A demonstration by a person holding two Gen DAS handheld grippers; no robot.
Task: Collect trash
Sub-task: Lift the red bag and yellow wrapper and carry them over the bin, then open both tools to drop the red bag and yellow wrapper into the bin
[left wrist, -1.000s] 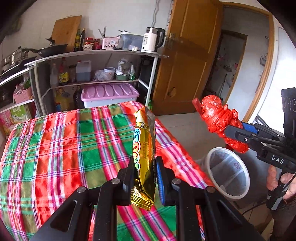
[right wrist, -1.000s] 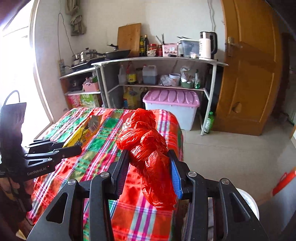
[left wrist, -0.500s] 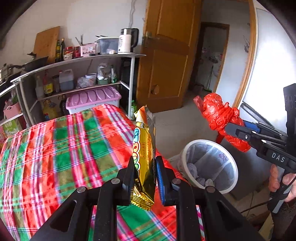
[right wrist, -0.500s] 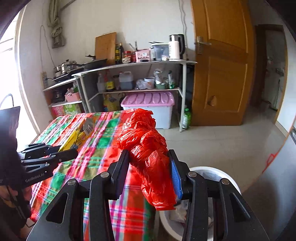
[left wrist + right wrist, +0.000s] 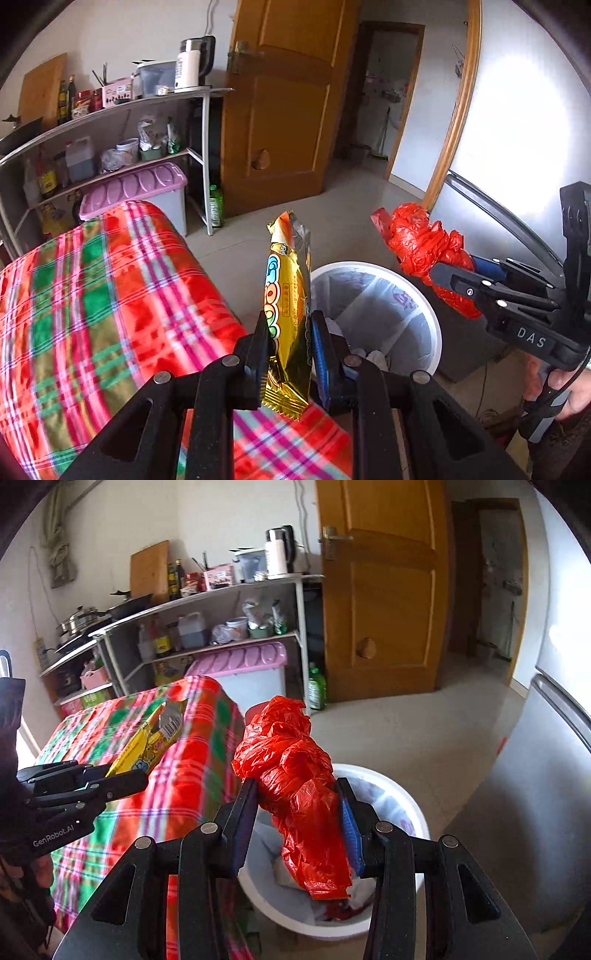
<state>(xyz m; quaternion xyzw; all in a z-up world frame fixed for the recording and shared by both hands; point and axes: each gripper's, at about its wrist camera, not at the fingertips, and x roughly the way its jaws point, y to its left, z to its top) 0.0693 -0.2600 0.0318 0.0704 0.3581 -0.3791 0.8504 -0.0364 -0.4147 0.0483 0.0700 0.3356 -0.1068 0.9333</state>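
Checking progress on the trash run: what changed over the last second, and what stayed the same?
Both grippers swung off the plaid table toward the white bin, which now sits just beyond the fingers in both views. Nothing was let go: the left gripper still pinches the gold snack wrapper, and the right gripper still clamps the crumpled red plastic bag.

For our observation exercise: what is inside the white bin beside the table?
The white bin has a clear liner and holds crumpled white and red scraps. The red plastic bag and the jaws holding it hide much of its bottom.
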